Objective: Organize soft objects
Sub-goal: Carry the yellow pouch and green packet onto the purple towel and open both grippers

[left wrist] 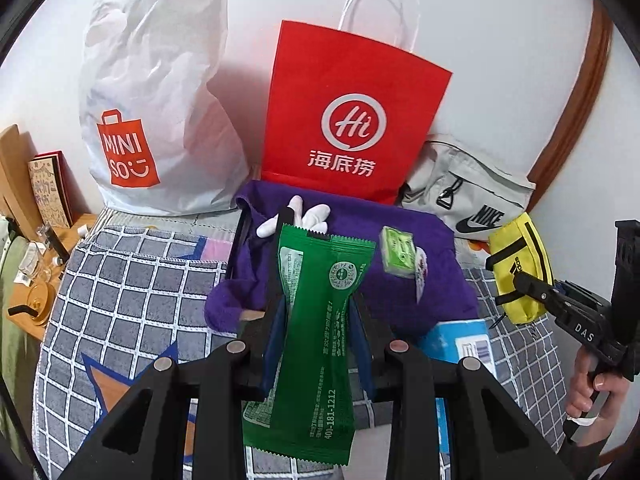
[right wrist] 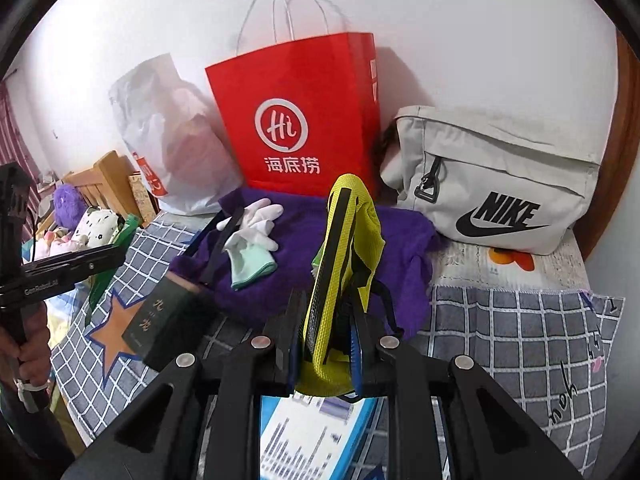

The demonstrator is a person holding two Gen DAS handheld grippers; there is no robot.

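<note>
My left gripper [left wrist: 318, 312] is shut on a green foil packet [left wrist: 316, 320] and holds it upright above the bed. My right gripper [right wrist: 326, 322] is shut on a yellow Adidas pouch [right wrist: 344, 248], also seen in the left wrist view [left wrist: 520, 268]. A purple towel [left wrist: 360, 288] lies in front of the bags, with a white glove [right wrist: 252, 236] and a small green tissue pack [left wrist: 396, 254] on it. A red paper bag [left wrist: 352, 112], a white Miniso plastic bag [left wrist: 160, 120] and a grey Nike bag [right wrist: 496, 184] stand against the wall.
A grey checked blanket [left wrist: 132, 280] covers the bed. A blue box [right wrist: 312, 436] lies under the grippers. A dark green box [right wrist: 168, 320] lies left of the towel. A wooden side table [left wrist: 36, 280] with small items stands at the left.
</note>
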